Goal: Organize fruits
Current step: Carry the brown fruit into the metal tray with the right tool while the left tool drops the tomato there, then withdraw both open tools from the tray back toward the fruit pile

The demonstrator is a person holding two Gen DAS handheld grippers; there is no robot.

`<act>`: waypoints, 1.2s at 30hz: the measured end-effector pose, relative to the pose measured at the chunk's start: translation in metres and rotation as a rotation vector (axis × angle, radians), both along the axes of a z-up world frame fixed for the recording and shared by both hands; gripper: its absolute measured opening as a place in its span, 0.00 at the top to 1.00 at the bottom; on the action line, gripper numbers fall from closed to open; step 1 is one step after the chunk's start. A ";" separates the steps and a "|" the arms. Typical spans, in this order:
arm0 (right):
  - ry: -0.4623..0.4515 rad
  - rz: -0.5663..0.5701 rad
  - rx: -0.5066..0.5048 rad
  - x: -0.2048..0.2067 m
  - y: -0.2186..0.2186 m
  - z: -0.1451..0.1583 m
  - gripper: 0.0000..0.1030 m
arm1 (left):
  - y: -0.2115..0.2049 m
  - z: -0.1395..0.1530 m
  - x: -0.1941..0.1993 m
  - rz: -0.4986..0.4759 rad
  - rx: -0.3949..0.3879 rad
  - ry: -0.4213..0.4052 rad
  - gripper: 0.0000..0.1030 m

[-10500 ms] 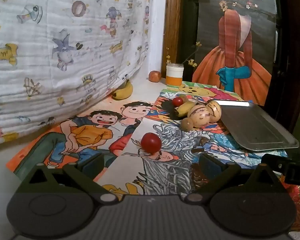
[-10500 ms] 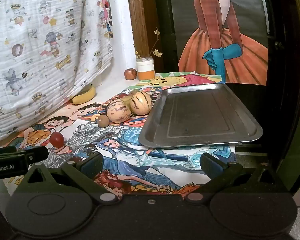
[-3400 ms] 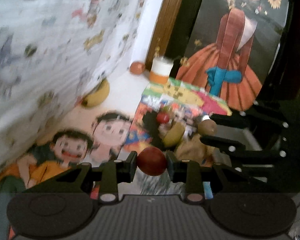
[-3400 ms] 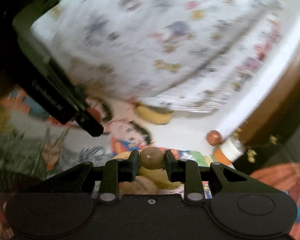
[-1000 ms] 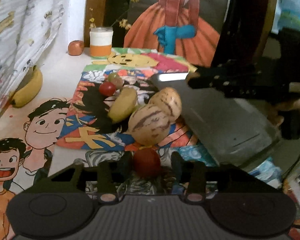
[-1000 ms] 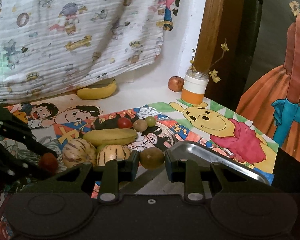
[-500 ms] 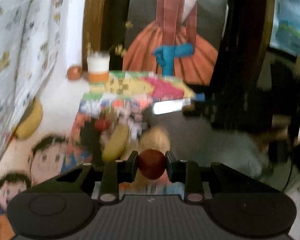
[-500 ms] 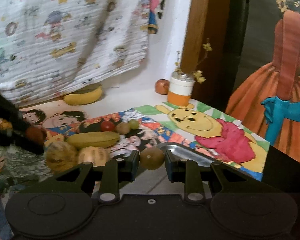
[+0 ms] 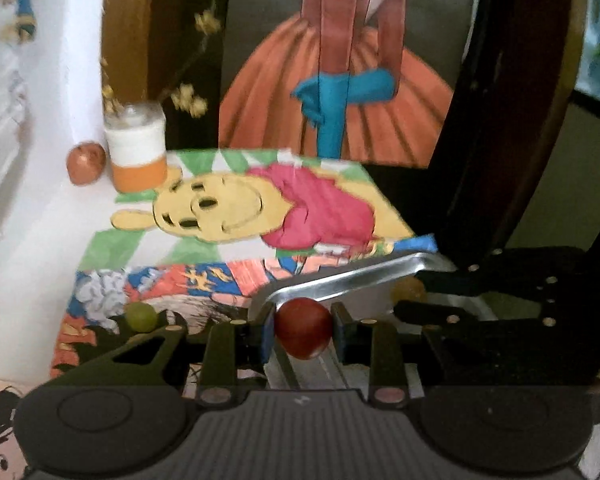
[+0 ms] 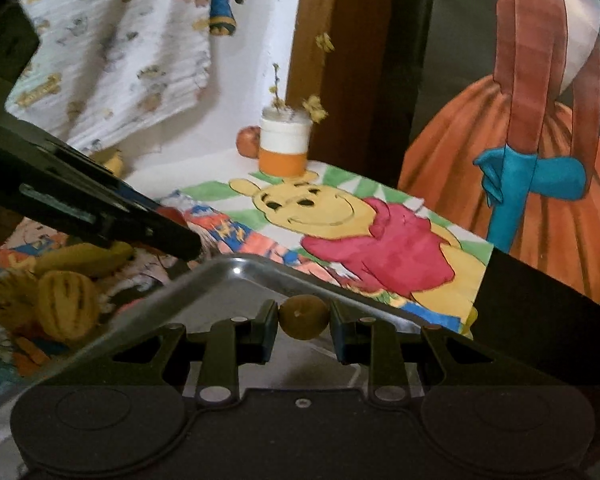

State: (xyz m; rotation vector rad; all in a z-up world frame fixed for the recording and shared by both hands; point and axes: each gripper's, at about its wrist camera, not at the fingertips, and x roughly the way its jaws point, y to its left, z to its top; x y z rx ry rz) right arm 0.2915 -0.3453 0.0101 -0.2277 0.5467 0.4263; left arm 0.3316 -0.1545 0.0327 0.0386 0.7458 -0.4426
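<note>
My left gripper (image 9: 303, 332) is shut on a red round fruit (image 9: 303, 332) and holds it over the near left corner of the metal tray (image 9: 340, 280). My right gripper (image 10: 304, 318) is shut on a small brown round fruit (image 10: 304, 317) just inside the tray's far rim (image 10: 236, 270). The right gripper also shows at the right of the left wrist view (image 9: 480, 308), with the brown fruit (image 9: 409, 289) between its fingers. The left gripper reaches in from the left of the right wrist view (image 10: 100, 216). Two striped melons (image 10: 66, 310) and a banana (image 10: 80, 258) lie left of the tray.
A white and orange jar (image 9: 137, 148) with dry flowers and a brown-red fruit (image 9: 85, 162) stand at the back by the wall. A green grape (image 9: 140, 315) lies on the cartoon mat. A painted panel (image 10: 540, 140) and dark wooden frame stand behind the table's far edge.
Both grippers have moved forward and lower over the tray, each still holding its fruit. The tray's rim now sits right at the fingertips in both views.
</note>
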 end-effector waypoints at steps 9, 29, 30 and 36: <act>0.060 -0.021 0.017 0.009 -0.007 -0.013 0.71 | -0.021 -0.028 0.023 -0.056 0.065 0.103 0.69; 0.042 -0.068 0.021 0.003 -0.009 -0.006 0.46 | -0.012 -0.025 0.029 -0.015 -0.013 0.141 0.45; 0.040 -0.074 0.025 0.000 -0.010 -0.005 0.42 | -0.010 -0.022 0.027 -0.006 -0.023 0.134 0.41; -0.023 -0.109 0.050 -0.032 -0.008 0.019 0.20 | 0.010 0.009 0.002 0.061 -0.100 0.061 0.19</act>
